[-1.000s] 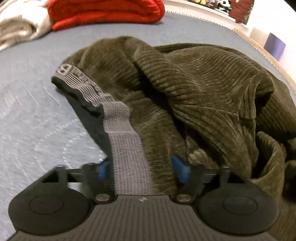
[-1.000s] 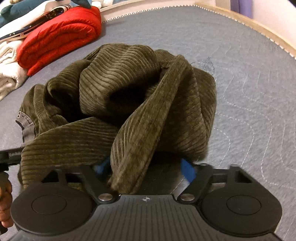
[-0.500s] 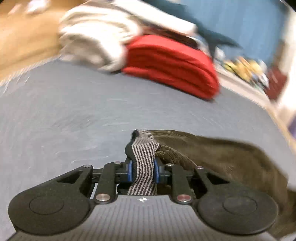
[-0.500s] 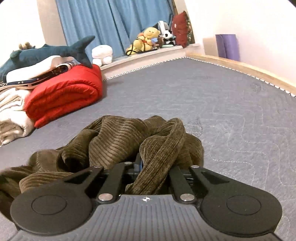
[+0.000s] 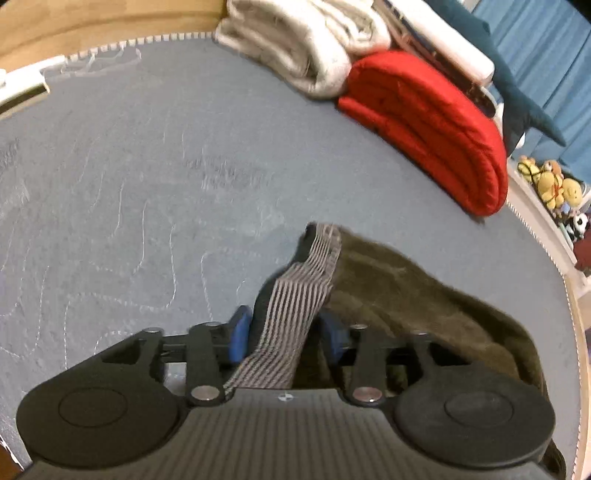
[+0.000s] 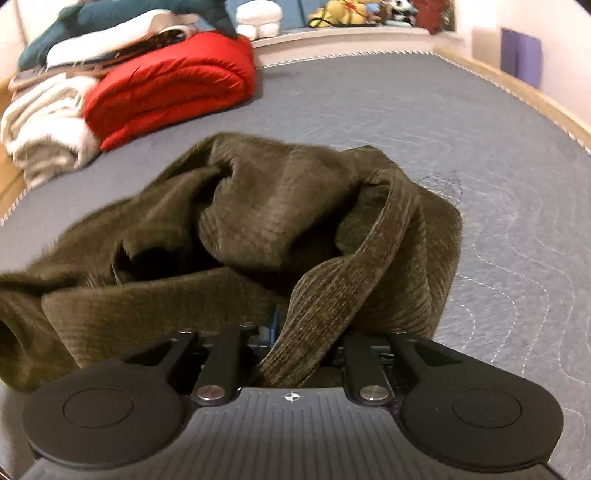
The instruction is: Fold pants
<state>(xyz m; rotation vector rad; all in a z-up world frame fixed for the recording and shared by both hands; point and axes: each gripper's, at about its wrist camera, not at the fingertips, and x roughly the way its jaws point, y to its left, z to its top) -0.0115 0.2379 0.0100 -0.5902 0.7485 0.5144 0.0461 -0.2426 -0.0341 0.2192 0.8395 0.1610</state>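
Note:
The olive-brown corduroy pants (image 6: 266, 221) lie bunched on the grey quilted mattress (image 6: 480, 122). My left gripper (image 5: 284, 332) holds the grey striped elastic waistband (image 5: 295, 295) between its blue pads (image 5: 239, 332), with the pants (image 5: 424, 295) trailing to the right. My right gripper (image 6: 295, 339) is shut on a corduroy fold (image 6: 332, 295) of the pants; its pads are mostly hidden by cloth.
A folded red quilt (image 5: 436, 125) and cream blankets (image 5: 306, 48) lie at the far side of the mattress (image 5: 129, 166), also in the right wrist view (image 6: 170, 85). Stuffed toys (image 6: 347, 14) line the ledge. A wooden bed edge (image 6: 535, 96) runs along the right.
Both grippers closed on the pants, the left on the waistband and the right on a fold, then lifted and pulled. The left gripper swung leftward, drawing the waistband out.

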